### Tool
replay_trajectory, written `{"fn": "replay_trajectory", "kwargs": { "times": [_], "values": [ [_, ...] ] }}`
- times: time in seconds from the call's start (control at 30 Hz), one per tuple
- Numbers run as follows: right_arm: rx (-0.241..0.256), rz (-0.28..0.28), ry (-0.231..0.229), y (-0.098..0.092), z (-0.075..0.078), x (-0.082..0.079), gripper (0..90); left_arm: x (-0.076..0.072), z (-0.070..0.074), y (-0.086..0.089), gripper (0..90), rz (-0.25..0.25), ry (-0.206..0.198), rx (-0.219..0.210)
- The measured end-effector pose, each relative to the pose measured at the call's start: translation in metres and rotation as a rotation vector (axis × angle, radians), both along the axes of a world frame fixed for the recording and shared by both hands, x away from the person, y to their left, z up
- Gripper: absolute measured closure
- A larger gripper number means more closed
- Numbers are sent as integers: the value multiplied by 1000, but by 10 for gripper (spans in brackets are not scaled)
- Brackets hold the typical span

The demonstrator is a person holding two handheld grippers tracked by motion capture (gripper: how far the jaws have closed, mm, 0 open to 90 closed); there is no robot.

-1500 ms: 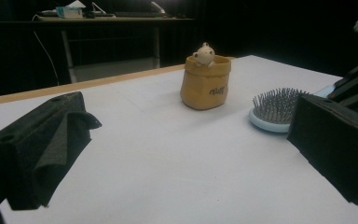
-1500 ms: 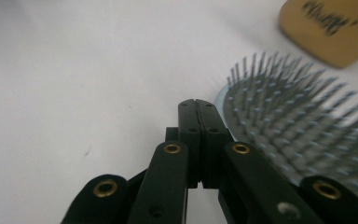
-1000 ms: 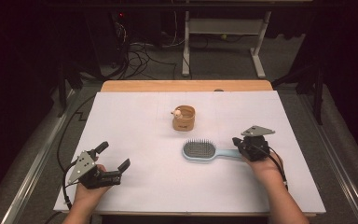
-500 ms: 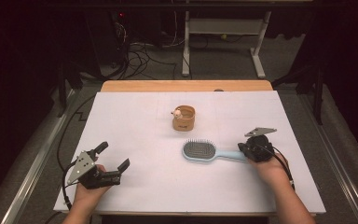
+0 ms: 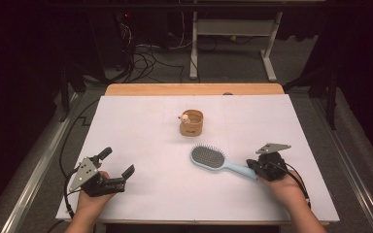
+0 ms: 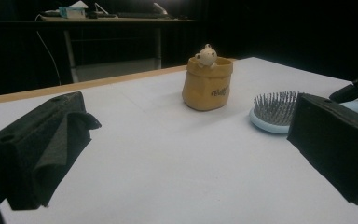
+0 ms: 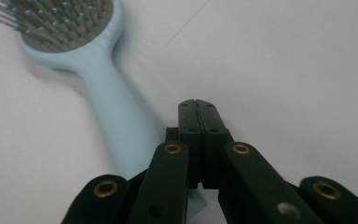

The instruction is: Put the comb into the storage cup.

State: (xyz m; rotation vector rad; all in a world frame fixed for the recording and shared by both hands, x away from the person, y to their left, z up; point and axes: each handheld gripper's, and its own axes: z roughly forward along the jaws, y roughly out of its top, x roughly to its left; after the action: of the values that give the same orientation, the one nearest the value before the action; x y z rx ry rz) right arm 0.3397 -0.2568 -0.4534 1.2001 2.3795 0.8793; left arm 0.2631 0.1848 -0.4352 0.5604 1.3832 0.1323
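Table [image 5: 141, 136] is carrying a yellow pot [image 5: 191, 123] mid-far and a blue hairbrush [image 5: 218, 162] lying bristles-up, near right. Right tongs [image 5: 253, 166] are clenched on nothing, tips beside the handle end, not around it. Left tongs [image 5: 115, 167] are resting released, well apart. Judgement: to grip, part the jaws, then straddle the handle squarely.

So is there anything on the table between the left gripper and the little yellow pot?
No, just bare white table between the left gripper and the yellow pot, seen in the high view.
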Motion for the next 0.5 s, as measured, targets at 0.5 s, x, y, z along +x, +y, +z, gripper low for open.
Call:
{"fn": "replay_trajectory", "kwargs": {
  "times": [0.5],
  "values": [
    [45,106,-23,21,-6,-48,900,-1,0,-1,2,1,2,0]
  ]
}}
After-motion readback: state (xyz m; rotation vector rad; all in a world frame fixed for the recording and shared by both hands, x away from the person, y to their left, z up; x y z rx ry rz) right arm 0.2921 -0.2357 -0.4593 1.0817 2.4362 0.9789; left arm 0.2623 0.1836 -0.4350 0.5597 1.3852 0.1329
